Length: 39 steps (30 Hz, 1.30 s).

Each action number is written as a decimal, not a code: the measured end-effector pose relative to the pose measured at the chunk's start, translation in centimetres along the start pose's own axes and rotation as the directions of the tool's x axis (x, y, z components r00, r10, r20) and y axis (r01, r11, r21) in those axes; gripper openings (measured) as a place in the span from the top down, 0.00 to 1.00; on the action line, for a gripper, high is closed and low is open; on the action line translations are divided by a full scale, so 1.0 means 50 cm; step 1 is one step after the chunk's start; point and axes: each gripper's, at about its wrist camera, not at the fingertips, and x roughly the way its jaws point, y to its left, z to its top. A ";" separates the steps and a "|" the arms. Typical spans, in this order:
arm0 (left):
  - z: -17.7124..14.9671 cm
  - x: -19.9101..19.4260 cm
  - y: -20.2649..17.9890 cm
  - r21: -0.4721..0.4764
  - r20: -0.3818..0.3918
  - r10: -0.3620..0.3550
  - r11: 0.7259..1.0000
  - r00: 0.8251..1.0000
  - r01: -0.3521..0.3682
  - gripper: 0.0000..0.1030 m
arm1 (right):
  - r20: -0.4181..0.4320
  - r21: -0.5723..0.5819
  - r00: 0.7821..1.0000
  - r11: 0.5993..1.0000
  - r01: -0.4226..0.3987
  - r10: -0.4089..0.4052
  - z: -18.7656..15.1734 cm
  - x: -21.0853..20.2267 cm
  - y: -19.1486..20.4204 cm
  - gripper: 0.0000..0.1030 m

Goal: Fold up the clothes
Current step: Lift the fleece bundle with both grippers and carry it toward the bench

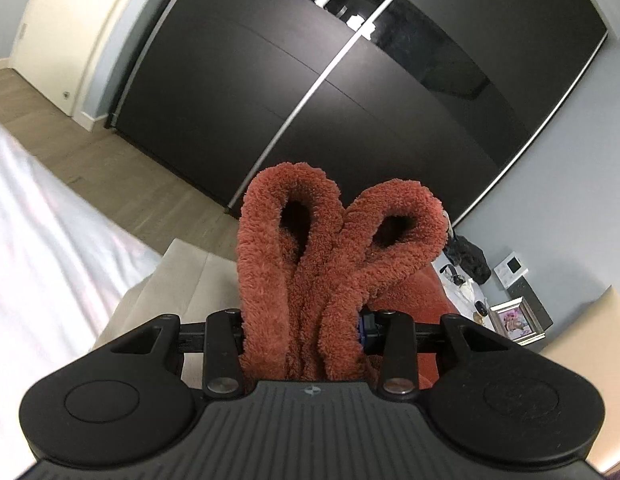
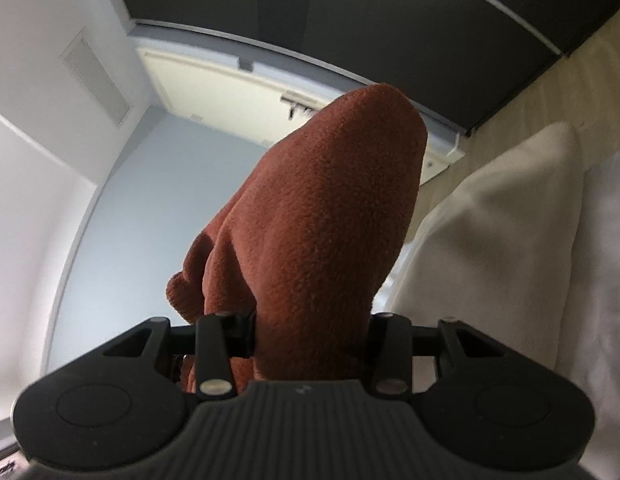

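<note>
A rust-red fleece garment is bunched between the jaws of my left gripper, which is shut on it. Two thick fuzzy folds stand up in loops ahead of the jaws and hide the fingertips. In the right wrist view the same rust-red garment rises as one smooth bulging fold from my right gripper, also shut on the cloth. Its fingers are buried under the fabric. Both grippers carry the garment in the air.
A large black sliding wardrobe fills the background. White bedding lies at the left, with wood floor beyond it. A beige bench sits below the garment. A side table with a picture frame stands at the right. A white pillow is at right.
</note>
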 end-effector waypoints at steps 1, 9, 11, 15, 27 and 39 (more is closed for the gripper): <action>0.006 0.014 0.013 0.005 -0.014 -0.007 1.000 1.000 0.007 0.65 | 0.014 0.003 1.000 1.000 0.014 -0.014 0.003 0.008 -0.005 0.56; 0.037 0.125 0.077 0.033 -0.088 -0.062 0.997 0.994 0.065 0.65 | 0.128 0.018 0.987 0.996 0.092 -0.094 0.045 0.074 -0.062 0.56; 0.041 0.142 0.091 0.029 -0.089 -0.074 0.997 0.993 0.077 0.65 | 0.138 0.013 0.984 0.994 0.109 -0.110 0.056 0.087 -0.069 0.56; 0.069 0.212 0.135 0.003 -0.106 -0.068 0.998 0.992 0.069 0.65 | 0.153 0.021 0.977 0.989 0.145 -0.146 0.067 0.113 -0.093 0.56; 0.057 0.294 0.216 -0.080 -0.160 0.047 0.995 0.986 -0.061 0.54 | 0.144 0.053 0.941 0.952 0.301 -0.305 0.076 0.173 -0.182 0.49; 0.131 0.151 0.121 0.045 -0.036 0.180 0.983 0.983 -0.179 0.57 | 0.266 -0.274 0.773 0.724 0.633 -0.576 0.053 0.165 -0.018 0.32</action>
